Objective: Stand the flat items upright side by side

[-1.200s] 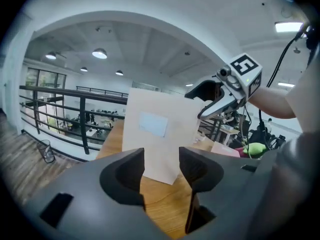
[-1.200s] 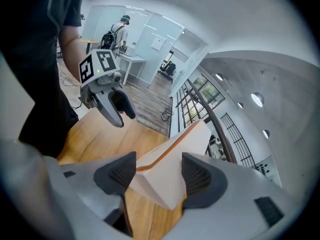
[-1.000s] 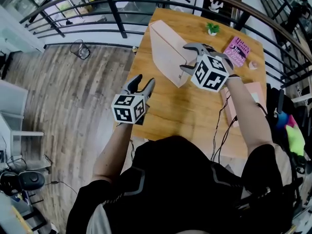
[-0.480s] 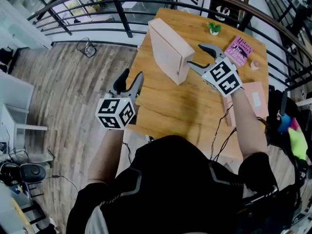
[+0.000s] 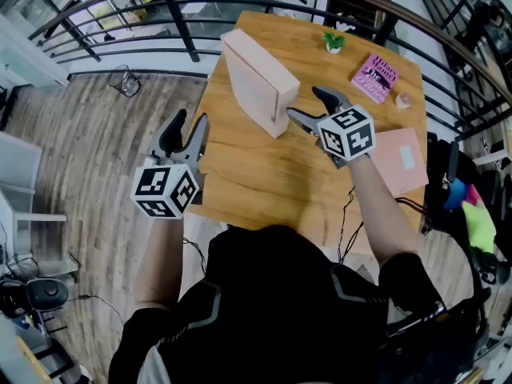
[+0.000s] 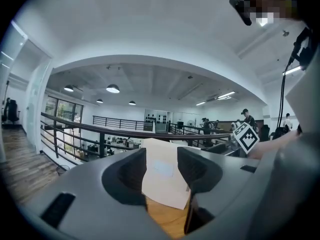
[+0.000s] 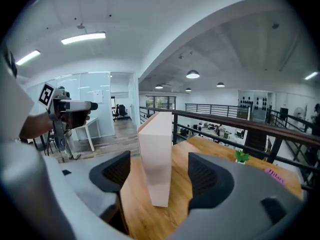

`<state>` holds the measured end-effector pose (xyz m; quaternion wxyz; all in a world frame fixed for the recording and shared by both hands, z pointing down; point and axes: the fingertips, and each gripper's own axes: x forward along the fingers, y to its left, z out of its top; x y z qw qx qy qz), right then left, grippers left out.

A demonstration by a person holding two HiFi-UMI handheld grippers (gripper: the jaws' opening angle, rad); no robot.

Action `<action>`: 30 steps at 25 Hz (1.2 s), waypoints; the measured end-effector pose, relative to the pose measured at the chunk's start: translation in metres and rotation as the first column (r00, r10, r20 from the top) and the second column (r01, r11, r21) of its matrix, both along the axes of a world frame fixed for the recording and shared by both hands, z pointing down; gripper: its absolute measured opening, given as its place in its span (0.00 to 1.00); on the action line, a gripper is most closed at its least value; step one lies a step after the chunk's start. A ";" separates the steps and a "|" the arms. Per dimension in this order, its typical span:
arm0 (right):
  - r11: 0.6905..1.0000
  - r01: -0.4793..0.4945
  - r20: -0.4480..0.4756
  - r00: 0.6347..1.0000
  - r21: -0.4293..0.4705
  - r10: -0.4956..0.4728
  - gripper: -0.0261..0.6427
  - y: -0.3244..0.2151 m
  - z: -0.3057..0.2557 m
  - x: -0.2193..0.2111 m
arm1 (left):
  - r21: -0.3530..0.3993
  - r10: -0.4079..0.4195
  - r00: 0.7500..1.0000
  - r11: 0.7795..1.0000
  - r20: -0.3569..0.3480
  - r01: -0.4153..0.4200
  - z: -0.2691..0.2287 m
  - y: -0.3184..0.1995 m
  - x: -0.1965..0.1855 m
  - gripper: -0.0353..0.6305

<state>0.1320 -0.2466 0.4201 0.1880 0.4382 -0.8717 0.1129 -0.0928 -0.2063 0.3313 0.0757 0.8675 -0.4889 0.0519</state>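
1. Box [image 5: 254,82], pale pink and flat, stands upright on one long edge on the wooden surface [image 5: 264,170], towards the far left corner.
2. The right claw [image 5: 306,105] points at the box's near end, tips just beside it. Its jaws are wide and have just been opening. The box shows in the gap ahead of them, but the pads do not press on it.
3. The left claw [image 5: 189,126] hangs at the surface's left edge, over the plank floor [image 5: 96,150], apart from the box. Its jaws stand moderately apart, have just been closing a little, and have nothing between them.
4. A second pink flat item [image 5: 402,160] lies flat at the surface's right edge, well apart from the box.
5. A magenta book [image 5: 374,77] lies flat near the far right corner, with a small green plant [image 5: 334,42] at the far edge.
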 end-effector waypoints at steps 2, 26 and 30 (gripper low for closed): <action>1.000 -0.022 0.048 0.999 -0.020 0.023 0.59 -0.001 0.007 -0.004 | -0.016 -0.011 1.000 1.000 -0.004 0.011 0.004 0.001 -0.009 0.37; 0.952 -0.277 -0.010 0.961 -0.129 0.278 0.55 -0.043 0.084 -0.038 | -0.069 -0.027 0.999 0.997 0.032 0.029 0.031 -0.033 -0.104 0.37; 0.935 -0.331 -0.008 0.943 -0.127 0.333 0.53 -0.047 0.086 -0.047 | -0.073 -0.017 1.000 0.997 0.026 0.019 0.035 -0.042 -0.116 0.37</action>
